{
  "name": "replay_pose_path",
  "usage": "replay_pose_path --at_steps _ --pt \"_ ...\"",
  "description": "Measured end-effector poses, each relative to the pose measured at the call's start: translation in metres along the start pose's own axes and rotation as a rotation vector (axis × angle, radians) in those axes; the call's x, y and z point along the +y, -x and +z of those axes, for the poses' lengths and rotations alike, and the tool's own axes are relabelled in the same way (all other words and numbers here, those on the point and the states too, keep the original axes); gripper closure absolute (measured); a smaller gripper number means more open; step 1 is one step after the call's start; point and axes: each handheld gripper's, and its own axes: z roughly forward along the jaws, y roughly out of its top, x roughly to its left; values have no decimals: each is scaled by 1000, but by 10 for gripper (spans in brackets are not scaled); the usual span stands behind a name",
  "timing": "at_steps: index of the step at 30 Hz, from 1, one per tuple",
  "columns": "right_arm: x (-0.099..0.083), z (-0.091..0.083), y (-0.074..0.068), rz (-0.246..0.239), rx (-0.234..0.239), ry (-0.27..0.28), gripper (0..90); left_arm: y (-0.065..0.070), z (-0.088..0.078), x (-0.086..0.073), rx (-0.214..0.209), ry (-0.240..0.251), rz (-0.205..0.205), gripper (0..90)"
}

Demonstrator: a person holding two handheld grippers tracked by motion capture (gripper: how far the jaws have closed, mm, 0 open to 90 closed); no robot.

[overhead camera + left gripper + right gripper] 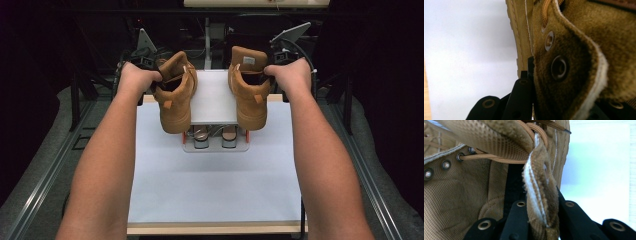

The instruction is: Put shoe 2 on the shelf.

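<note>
Two tan suede boots held up over the white counter (210, 190), upper middle of the high view. Left tongs (530, 75) clamped on the eyelet flap of the left boot (175, 95); right tongs (537, 215) clamped on the collar edge of the right boot (248, 90). Boots look fairly heavy, with stiff soles and soft, floppy uppers. The thin flap may slip, so grip deeper on the padded collar. A small shoe rack (216, 139) sits below.
</note>
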Motion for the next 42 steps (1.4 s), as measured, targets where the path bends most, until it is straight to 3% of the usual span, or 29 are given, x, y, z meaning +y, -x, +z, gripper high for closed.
replay_pose_path --at_steps 6,17,42 --pt "5 6 -9 15 23 17 834 14 3 7 5 12 10 861" --pt "12 21 -18 16 31 35 832 33 16 16 -10 18 -8 860" --pt "21 37 -31 34 50 38 823 40 28 28 -34 34 -24 856"
